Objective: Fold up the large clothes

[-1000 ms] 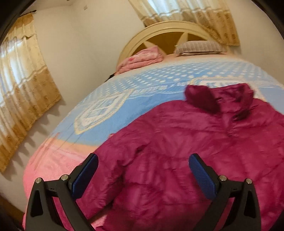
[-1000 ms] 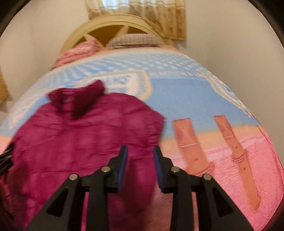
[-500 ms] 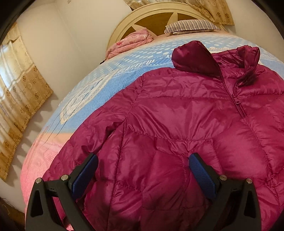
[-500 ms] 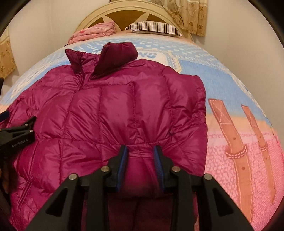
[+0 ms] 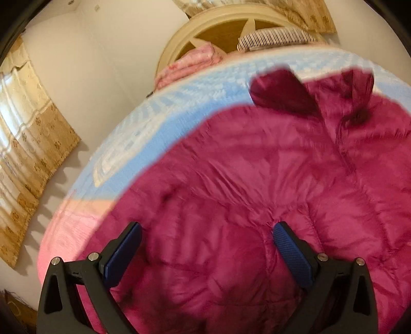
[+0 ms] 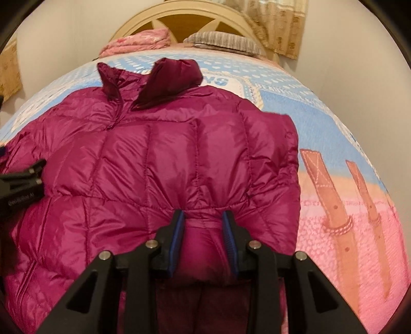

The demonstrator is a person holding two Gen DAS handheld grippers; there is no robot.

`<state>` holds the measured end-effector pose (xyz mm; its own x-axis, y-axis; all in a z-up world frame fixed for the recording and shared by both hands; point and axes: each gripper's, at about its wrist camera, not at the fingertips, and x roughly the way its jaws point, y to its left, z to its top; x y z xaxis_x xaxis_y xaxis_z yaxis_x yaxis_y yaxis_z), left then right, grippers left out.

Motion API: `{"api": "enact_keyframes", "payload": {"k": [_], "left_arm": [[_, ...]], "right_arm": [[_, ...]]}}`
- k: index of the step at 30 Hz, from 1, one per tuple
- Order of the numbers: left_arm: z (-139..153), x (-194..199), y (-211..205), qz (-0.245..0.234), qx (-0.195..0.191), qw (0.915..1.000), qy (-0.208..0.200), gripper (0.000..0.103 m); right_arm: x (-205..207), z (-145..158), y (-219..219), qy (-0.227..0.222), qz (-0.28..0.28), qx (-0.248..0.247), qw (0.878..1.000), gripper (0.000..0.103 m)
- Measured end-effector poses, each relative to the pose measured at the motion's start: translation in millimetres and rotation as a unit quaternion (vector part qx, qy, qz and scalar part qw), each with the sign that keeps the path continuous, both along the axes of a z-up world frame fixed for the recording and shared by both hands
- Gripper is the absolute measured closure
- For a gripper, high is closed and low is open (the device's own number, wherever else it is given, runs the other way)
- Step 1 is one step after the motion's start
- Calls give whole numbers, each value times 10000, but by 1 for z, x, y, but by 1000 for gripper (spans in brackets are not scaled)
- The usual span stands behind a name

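Your right gripper (image 6: 203, 231) is clamped on a bunched fold of the magenta puffer jacket (image 6: 159, 159) at its near hem; the blue pads (image 6: 177, 231) stand only partly apart, with a thick wad of the quilted fabric pressed between them. Your left gripper (image 5: 205, 246) has its jaws spread wide, and nothing is pinched between its blue pads (image 5: 291, 254). Puffy fabric lies below and between them, but whether the pads touch it you cannot tell, since that view is blurred.

The jacket lies spread front-up on the bed (image 6: 321, 123), its collar (image 6: 151, 82) toward the far end and its hem toward you. The collar is open, one flap standing on the left and the other folded over on the right. The right sleeve is tucked in along the jacket's right edge, so that side forms a fairly straight line. In the right wrist view, your left gripper's black frame (image 6: 20, 187) shows at the left edge, just over the jacket's left side.

The bedspread is blue and white in the far part and pink in the near part, with two brown strap-like shapes printed on the right. At the far end, against the cream headboard (image 6: 195, 15), sit a folded pink blanket (image 6: 138, 41) on the left and a striped pillow (image 6: 223, 41) on the right. Gold patterned curtains (image 5: 28, 164) hang on the left wall.
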<state>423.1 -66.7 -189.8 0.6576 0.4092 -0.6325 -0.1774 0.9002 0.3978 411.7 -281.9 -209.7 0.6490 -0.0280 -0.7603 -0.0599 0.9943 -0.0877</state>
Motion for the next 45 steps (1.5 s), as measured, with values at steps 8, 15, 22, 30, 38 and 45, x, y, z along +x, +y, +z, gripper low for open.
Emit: {"api": "enact_keyframes", "payload": {"k": [8, 15, 22, 30, 38, 45], "left_arm": [[51, -73, 106, 324, -45, 9988, -360, 1], [21, -145, 241, 1535, -305, 9877, -16, 1], [0, -189, 290, 1854, -1327, 9737, 40, 1], [-16, -166, 267, 1366, -1704, 9755, 266, 45], [57, -152, 250, 1184, -890, 9881, -415, 85], [119, -125, 206, 754, -225, 9927, -910, 86]], "right_arm": [[-73, 43, -19, -450, -202, 341, 9982, 28], [-127, 41, 3, -537, 2, 677, 9963, 28], [-151, 45, 35, -713, 292, 730, 9944, 27], [-163, 47, 47, -847, 383, 640, 9936, 27], [-171, 60, 12, -1133, -19, 713, 9910, 27], [-173, 67, -32, -1327, -430, 886, 9863, 26]]}}
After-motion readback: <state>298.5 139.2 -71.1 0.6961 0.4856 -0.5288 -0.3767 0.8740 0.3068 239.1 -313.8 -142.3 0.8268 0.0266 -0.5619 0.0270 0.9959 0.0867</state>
